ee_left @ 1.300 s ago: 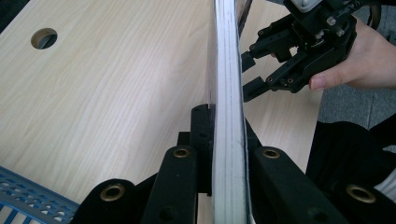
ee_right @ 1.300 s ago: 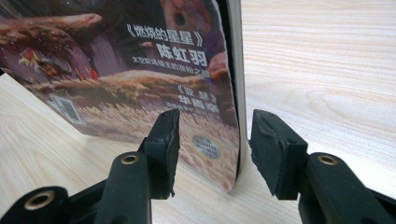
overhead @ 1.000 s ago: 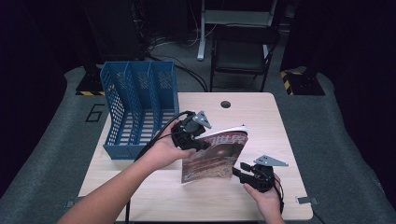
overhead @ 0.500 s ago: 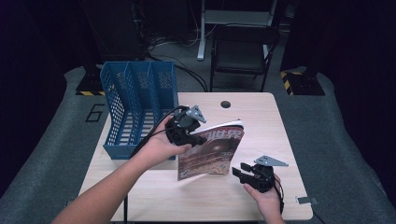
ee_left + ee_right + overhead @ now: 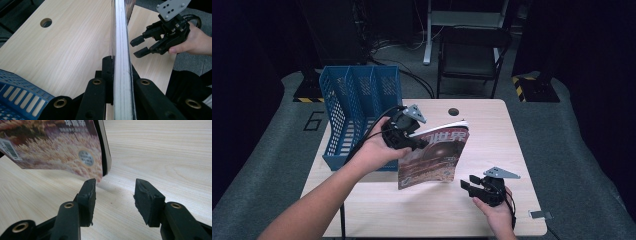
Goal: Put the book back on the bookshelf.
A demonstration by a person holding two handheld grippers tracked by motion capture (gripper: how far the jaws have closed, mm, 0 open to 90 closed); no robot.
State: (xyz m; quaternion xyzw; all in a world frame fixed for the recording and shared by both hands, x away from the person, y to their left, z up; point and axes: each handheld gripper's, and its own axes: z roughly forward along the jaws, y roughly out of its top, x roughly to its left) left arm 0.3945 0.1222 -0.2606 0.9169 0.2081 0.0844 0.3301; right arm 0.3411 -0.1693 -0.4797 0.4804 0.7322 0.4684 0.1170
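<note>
Your left gripper (image 5: 408,141) is clamped on the magazine (image 5: 434,159) at its top edge, holding it clear above the table (image 5: 492,135), just right of the blue rack (image 5: 357,107). Your right gripper (image 5: 468,186) stands open and empty, near the lower corner. Judged thin, light, floppy and glossy: it will sag and may slip. Grip near the spine, deep between the pads.
</note>
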